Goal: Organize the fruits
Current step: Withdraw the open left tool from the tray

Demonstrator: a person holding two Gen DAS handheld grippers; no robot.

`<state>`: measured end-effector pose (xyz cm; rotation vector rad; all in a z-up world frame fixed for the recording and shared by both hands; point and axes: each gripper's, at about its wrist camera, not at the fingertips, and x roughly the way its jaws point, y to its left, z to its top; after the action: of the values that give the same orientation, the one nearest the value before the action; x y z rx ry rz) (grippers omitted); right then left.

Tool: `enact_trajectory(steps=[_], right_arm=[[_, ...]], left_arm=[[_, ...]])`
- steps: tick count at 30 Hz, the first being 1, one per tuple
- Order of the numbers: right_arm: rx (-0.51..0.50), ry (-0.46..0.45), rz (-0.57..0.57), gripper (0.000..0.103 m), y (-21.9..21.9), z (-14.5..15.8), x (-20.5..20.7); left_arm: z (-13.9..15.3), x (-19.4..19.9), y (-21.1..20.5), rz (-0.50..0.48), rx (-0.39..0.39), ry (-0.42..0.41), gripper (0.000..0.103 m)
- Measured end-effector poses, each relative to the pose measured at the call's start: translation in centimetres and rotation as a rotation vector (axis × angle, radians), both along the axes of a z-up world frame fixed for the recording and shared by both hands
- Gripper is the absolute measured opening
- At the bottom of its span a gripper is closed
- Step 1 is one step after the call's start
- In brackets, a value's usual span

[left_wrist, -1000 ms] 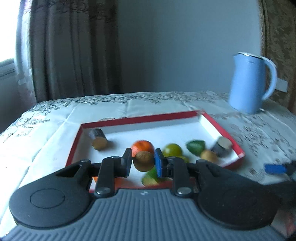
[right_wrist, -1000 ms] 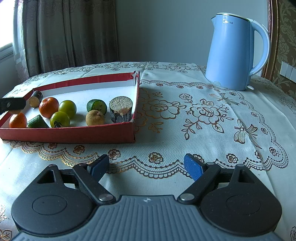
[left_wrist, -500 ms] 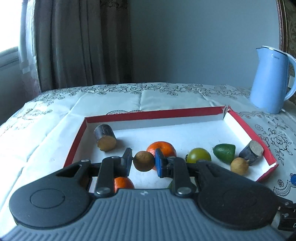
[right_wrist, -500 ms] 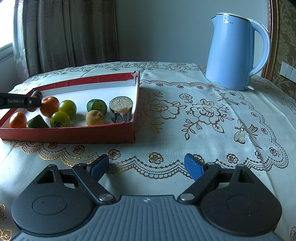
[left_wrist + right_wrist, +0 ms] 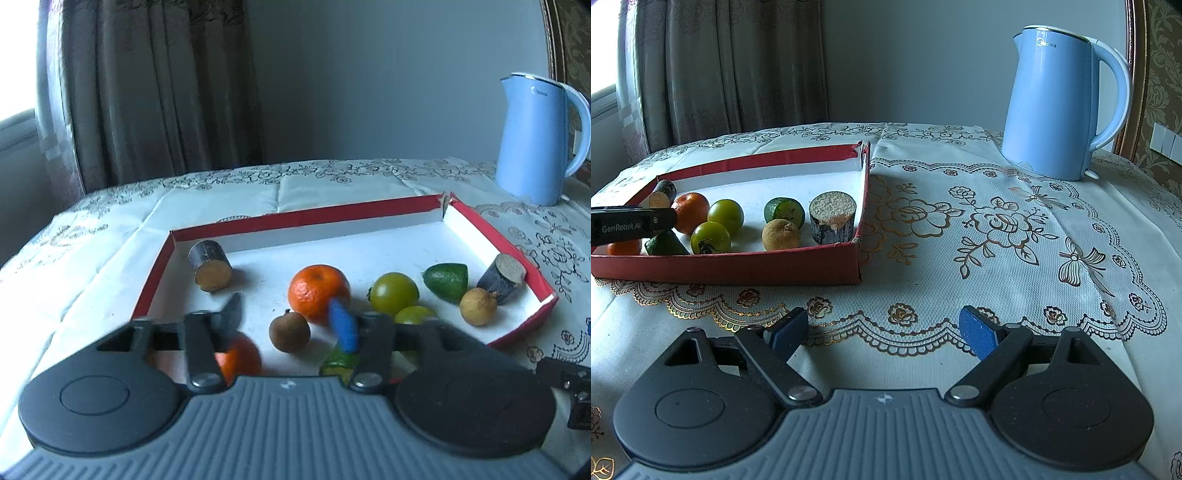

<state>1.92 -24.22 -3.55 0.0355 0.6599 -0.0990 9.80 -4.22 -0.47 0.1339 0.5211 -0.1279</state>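
Observation:
A brown round fruit point(image 5: 290, 331) lies on the white floor of the red-rimmed tray point(image 5: 306, 218), between the fingers of my left gripper point(image 5: 288, 314). Its jaws are opening and the pads stand clear of the fruit on both sides. Around it lie a large orange point(image 5: 317, 291), a smaller orange point(image 5: 240, 356), two green tomatoes point(image 5: 393, 291), a green lime point(image 5: 445, 277), a pale longan point(image 5: 478, 306) and two cut cane stubs point(image 5: 210, 266). My right gripper point(image 5: 884, 328) hangs open over the lace cloth, in front of the tray point(image 5: 738, 264), with nothing between its fingers.
A light blue kettle point(image 5: 1060, 99) stands at the back right of the table. The embroidered tablecloth point(image 5: 997, 229) covers the table from the tray to the kettle. Curtains point(image 5: 147, 92) hang behind the table on the left.
My left gripper carried the brown fruit lower and further over the tray, then its jaws parted and the fruit now rests on the tray floor. The right gripper has not moved.

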Motion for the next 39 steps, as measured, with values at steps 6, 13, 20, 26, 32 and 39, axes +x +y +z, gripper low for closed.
enact_trajectory(steps=[6, 13, 20, 26, 32, 39], right_arm=[[0.000, 0.000, 0.001, 0.090, 0.0, 0.0, 0.0], [-0.042, -0.019, -0.025, 0.095, 0.6, 0.3, -0.4], [-0.065, -0.068, -0.005, 0.100, 3.5, 2.1, -2.4], [-0.070, -0.097, -0.041, 0.101, 5.3, 3.3, -2.6], [-0.066, -0.096, -0.062, 0.101, 5.9, 3.7, -2.4], [-0.061, -0.080, -0.058, 0.101, 6.6, 3.7, -2.3]], left_arm=[[0.8, -1.3, 0.6, 0.025, -0.019, -0.004, 0.085], [2.5, -5.0, 1.7, 0.041, -0.072, -0.027, 0.096], [3.3, -8.5, 1.7, 0.046, -0.095, -0.035, 0.103], [3.9, -10.6, 1.4, 0.065, -0.071, -0.064, 0.103], [4.2, -11.1, 1.9, 0.107, -0.112, -0.033, 0.103], [4.1, -10.9, 2.3, 0.141, -0.110, -0.010, 0.103]])
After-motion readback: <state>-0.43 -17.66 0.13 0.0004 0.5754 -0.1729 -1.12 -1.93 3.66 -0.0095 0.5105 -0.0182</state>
